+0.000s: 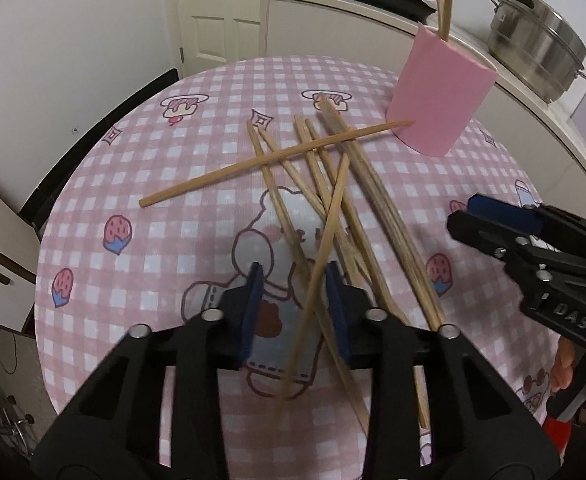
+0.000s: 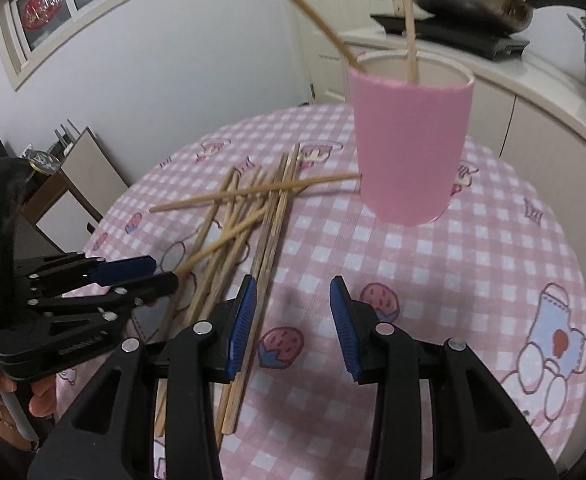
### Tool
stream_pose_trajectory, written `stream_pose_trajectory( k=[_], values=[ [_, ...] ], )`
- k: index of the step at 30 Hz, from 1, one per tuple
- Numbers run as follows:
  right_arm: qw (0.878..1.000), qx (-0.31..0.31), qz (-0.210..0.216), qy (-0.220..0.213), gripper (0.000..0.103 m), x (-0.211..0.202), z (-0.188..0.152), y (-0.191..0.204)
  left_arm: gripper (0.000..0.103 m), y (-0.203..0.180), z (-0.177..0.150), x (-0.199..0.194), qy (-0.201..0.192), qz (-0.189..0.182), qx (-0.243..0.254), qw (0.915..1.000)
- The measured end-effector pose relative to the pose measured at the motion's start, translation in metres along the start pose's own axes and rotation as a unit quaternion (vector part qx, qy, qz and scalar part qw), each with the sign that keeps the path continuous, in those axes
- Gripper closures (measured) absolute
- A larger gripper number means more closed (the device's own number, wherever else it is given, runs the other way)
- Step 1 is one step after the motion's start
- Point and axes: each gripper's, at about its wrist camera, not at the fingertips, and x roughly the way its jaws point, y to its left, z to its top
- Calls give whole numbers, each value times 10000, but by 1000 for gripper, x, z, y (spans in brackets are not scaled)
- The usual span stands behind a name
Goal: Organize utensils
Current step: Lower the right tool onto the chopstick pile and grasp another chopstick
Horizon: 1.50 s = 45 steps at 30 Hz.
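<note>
— Closest in, the left hand-held gripper [image 1: 293,308] has its blue pads apart around one slanted chopstick [image 1: 325,236]; from the right-hand view that stick's end seems to sit between the fingers, but I wouldn't say it's pinched.

— And the right hand-held gripper [image 2: 293,320]?

— Jaws apart, holding nothing, hovering over the checked worktop [image 2: 473,280] just beside the pile of chopsticks [image 2: 249,216].

— What worries you?

— The sticks lie crossed on one another. Lift that one and it may drag its neighbours, or roll them toward the edge. One long stick [image 1: 253,162] points almost at the base of the pink cup [image 2: 409,148]; a nudge could shove it.

— The cup looks light.

— It has two sticks leaning in it already, so it could tip.
</note>
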Motion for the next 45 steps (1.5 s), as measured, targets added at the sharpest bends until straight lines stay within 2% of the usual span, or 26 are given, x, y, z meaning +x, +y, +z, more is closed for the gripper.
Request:
stream_pose_trajectory(
  k=[1,9,22,26,29,31,32,38,41,42,44,45],
  values=[
    [10000,-9,-19,41,67,4,0,0,86,1,0,1,0,-30,-41,10000],
    [9994,-10,-143,309,67,25,5,-1,88,13,-4,-8,-129,-92,-181,9997],
    [9986,-175,-207,462,67,36,9,11,89,34,-23,-31,-355,-105,-395,9985],
    [9975,-296,-398,504,69,38,9,17,89,46,-32,-35,-353,-59,-544,9979],
    [9968,-394,-408,555,79,40,9,20,89,52,-39,-35,-311,-49,-636,9975],
    [9964,-456,-370,615,92,40,8,24,89,54,-43,-35,-290,-56,-672,9973],
    [9959,-491,-398,643,95,40,8,26,89,54,-45,-34,-277,-73,-682,9973],
    [9947,-515,-515,722,97,32,0,24,88,54,-44,-45,-445,-248,-791,9956],
    [9941,-551,-559,753,98,24,-7,19,88,46,-37,-48,-504,-275,-685,9960],
    [9943,-517,-548,760,98,21,-9,16,87,43,-36,-48,-501,-296,-654,9962],
    [9945,-476,-520,773,98,15,-14,11,70,36,-33,-45,-488,-335,-597,9965],
    [9946,-466,-504,783,98,11,-18,9,44,33,-32,-44,-488,-305,-569,9967]
  ],
)
